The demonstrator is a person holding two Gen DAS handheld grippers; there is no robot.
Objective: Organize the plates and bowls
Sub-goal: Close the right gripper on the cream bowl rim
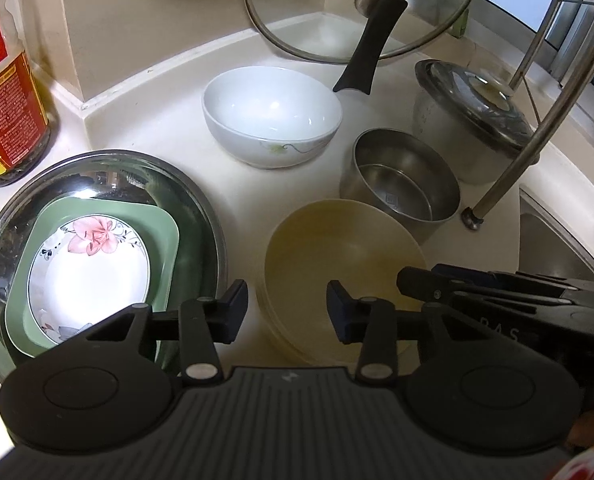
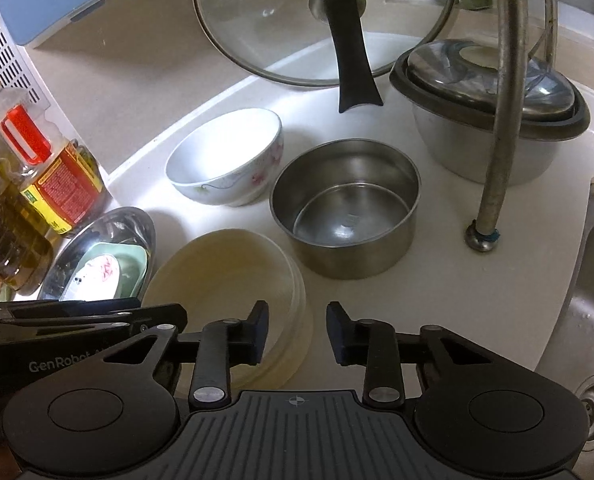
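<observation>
While the cream bowl [image 1: 343, 264] sat on the worktop [image 1: 233, 196] beside the steel pot [image 1: 401, 188], its rim was straddled by both the left gripper [image 1: 287, 306] and the right gripper [image 2: 297, 330], jaws parted, so a square, even squeeze was judged best.

Dim, warm indoor light falls from above, and both pictures look soft and slightly grainy. Glare streaks the glass lid [image 2: 325, 20] and steel basin [image 1: 97, 184]. Around the lid, fisheye distortion curves the tabletop [image 1: 169, 120] edges, with black vignetted corners.
</observation>
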